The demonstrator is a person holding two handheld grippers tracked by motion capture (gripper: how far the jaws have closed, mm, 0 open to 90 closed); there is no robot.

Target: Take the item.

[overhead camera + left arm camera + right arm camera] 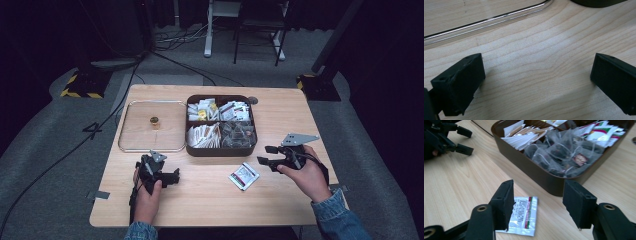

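Between the right tool's jaws nothing is sitting: they're standing apart w/ only air in the gap, so no grip on anything. Looking along them in the right gripper view, the sachet is lying flat on the counter just below and slightly left of the gap, its left edge tucked behind the left jaw as seen there. Not touching, as far as I'm reading it. From the high view the right tool is hovering just to the right of the sachet, jaws pointing left, w/ the packet lying nearer the person.

Progress, my call: one sachet is sitting out on the wood, in front of the brown tray and apart from it. Whether it's going back in or staying out, can't tell from this. Rest of the stock, i.e. paper packets and mesh bags, is sitting in the tray's four compartments, so most of the sorting looks to be ahead.

Over on the other side, the left tool is resting low near the counter's front-left, well apart from the sachet. Its jaws are standing wide w/ bare wood between them in the left gripper view, so it's idling open. Beyond it the glass lid w/ its small knob is lying flat beside the tray.
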